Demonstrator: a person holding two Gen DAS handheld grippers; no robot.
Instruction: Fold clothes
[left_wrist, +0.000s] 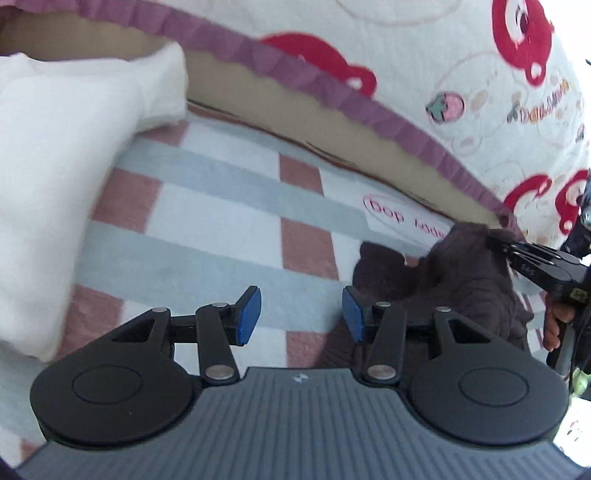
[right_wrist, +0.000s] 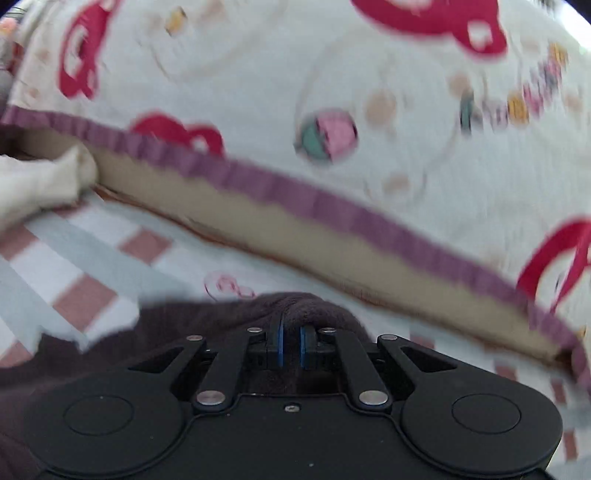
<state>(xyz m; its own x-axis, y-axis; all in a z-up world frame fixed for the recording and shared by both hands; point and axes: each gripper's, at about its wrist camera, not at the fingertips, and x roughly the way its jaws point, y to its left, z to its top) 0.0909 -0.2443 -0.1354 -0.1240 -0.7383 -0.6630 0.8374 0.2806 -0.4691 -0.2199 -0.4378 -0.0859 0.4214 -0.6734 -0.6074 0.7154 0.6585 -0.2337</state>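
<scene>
A dark brown fleecy garment (left_wrist: 461, 273) lies bunched on the checked blanket, at the right of the left wrist view. My right gripper (left_wrist: 496, 240) comes in from the right edge there and pinches the garment's top fold. In the right wrist view the same garment (right_wrist: 110, 350) fills the lower left, and my right gripper (right_wrist: 291, 347) is shut on a ridge of it, with cloth humped over the blue pads. My left gripper (left_wrist: 301, 314) hovers over the blanket just left of the garment, open, with nothing between its blue pads.
The pink, grey and white checked blanket (left_wrist: 221, 206) covers the surface. A white folded cloth or pillow (left_wrist: 55, 166) lies at the left. Behind rises a white printed quilt (left_wrist: 443, 55) with a purple ruffled edge (left_wrist: 332, 85). A hand (left_wrist: 554, 325) holds the right gripper's handle.
</scene>
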